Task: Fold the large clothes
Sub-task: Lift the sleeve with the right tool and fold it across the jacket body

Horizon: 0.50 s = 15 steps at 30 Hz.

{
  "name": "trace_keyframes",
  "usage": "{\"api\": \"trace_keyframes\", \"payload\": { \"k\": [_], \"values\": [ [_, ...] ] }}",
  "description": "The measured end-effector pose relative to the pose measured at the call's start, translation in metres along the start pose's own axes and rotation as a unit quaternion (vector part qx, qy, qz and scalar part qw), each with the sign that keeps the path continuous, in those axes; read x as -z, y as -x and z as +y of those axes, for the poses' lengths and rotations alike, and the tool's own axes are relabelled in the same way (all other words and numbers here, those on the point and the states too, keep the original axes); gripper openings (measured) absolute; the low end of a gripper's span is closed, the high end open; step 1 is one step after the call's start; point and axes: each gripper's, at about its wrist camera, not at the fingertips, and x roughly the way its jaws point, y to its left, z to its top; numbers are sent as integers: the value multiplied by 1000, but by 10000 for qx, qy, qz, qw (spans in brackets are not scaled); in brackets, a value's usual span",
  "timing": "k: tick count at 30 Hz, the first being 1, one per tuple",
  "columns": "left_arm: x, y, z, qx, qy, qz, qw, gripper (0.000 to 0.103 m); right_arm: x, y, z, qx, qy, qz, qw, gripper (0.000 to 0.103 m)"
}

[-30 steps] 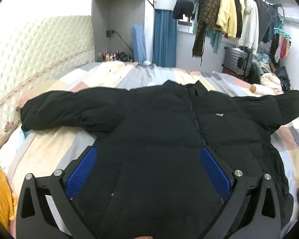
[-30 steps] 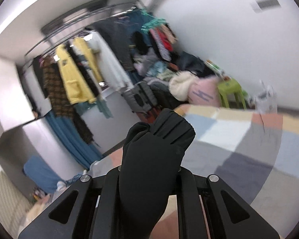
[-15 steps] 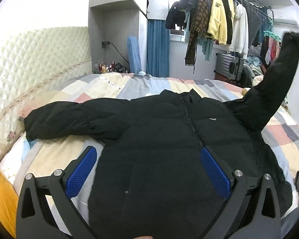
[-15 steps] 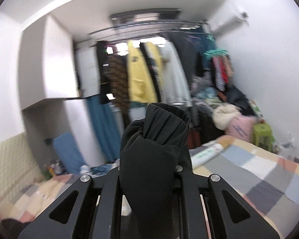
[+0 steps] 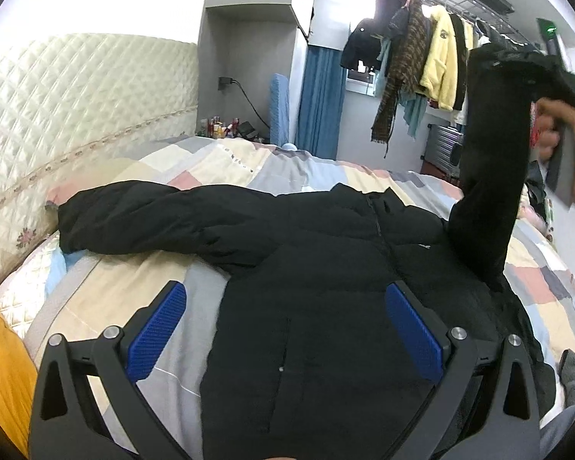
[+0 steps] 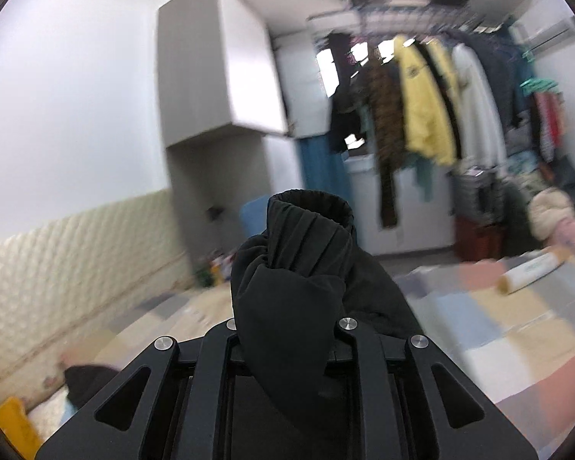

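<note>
One black jacket (image 5: pixel 326 268) lies spread on the bed (image 5: pixel 134 287). Right tool (image 6: pixel 289 329), jaws opening, has the jacket's sleeve cuff (image 6: pixel 306 237) between them, raised above the bed. Left tool (image 5: pixel 283 329) stands wide over the jacket's lower body, empty.

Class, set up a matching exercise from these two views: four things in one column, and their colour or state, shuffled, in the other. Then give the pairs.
Things:
1. raised jacket sleeve
2. other sleeve
3. left gripper
4. hanging yellow jacket

States:
A. lies flat on the bed
B. on the rail
C. pinched in the right gripper
D. jaws wide, nothing held

Pairs: 1-C, 2-A, 3-D, 4-B
</note>
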Motion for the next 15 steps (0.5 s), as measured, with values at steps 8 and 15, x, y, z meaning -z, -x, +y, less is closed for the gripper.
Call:
{"api": "trace_keyframes", "payload": {
  "k": [8, 15],
  "values": [
    [3, -14, 26, -176, 344, 133, 9992, 103, 116, -70, 71, -672, 286, 919, 9931, 16],
    [13, -42, 38, -203, 497, 441, 9976, 103, 203, -101, 105, -802, 438, 1575, 9833, 16]
  ]
}}
